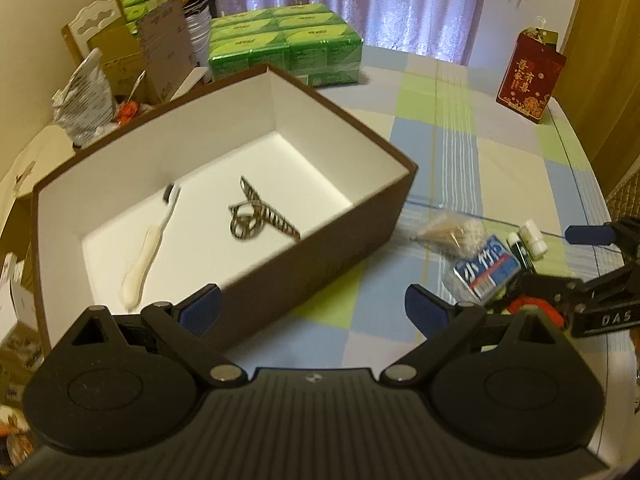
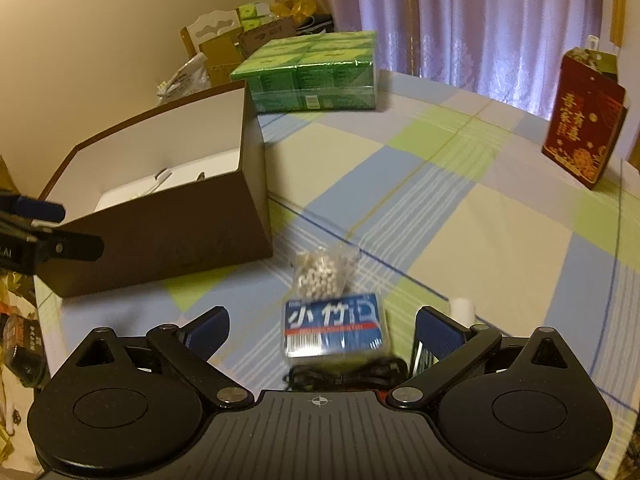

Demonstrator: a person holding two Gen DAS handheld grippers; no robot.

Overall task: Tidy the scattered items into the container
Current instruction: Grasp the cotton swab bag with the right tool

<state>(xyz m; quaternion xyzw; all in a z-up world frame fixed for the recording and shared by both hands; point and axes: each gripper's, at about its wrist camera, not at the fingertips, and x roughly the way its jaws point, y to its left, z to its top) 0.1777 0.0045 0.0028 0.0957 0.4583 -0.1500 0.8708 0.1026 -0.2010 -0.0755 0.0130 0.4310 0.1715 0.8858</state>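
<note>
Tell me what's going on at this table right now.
A person is tidying small items into a brown box with two handheld tools. A toothbrush and a striped hair clip already lie inside. Both the left tool and right tool are open and empty; the right one faces the blue packet beside a cotton swab bag.

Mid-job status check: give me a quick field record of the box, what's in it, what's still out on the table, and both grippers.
container: brown box, white inside, open top, on the checked tablecloth
in box: white toothbrush; striped hair clip
still out: cotton swab bag; blue labelled pack; small white bottle; black cable
left gripper: open, empty, at the box's near corner
right gripper: open, empty, blue pack between its fingers, not gripped
</note>
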